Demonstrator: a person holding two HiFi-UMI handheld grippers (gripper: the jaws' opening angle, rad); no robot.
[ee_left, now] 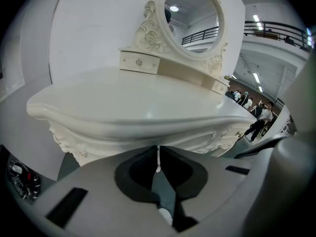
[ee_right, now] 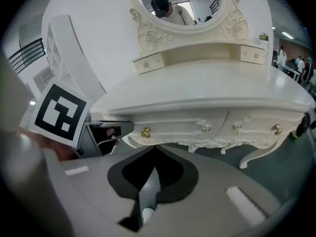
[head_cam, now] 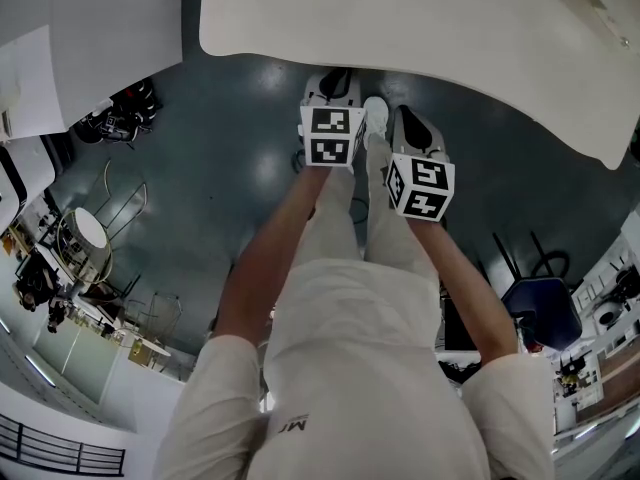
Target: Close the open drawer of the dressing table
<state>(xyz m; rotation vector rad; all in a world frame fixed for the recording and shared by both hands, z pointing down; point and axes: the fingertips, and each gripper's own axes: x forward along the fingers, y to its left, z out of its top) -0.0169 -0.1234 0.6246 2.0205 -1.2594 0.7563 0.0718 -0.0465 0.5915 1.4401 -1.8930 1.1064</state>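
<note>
The white dressing table [head_cam: 420, 28] has an oval mirror [ee_left: 193, 19] and carved trim. Its front drawers [ee_right: 173, 127], with gold knobs [ee_right: 145, 132], sit flush with the front in the right gripper view. The small top drawers [ee_left: 139, 61] also look pushed in. My left gripper [head_cam: 333, 88] is held just before the table's front edge, jaws shut with nothing between them [ee_left: 158, 154]. My right gripper [head_cam: 415, 133] is beside it, a little lower and further back, also shut and empty [ee_right: 155, 152]. The left gripper's marker cube [ee_right: 59, 113] shows at the left of the right gripper view.
A white wall panel [head_cam: 90, 18] stands left of the table. A blue chair [head_cam: 545, 308] is behind me at the right, and a round stool with wire racks [head_cam: 85, 238] at the left. Dark floor [head_cam: 230, 168] lies under the table.
</note>
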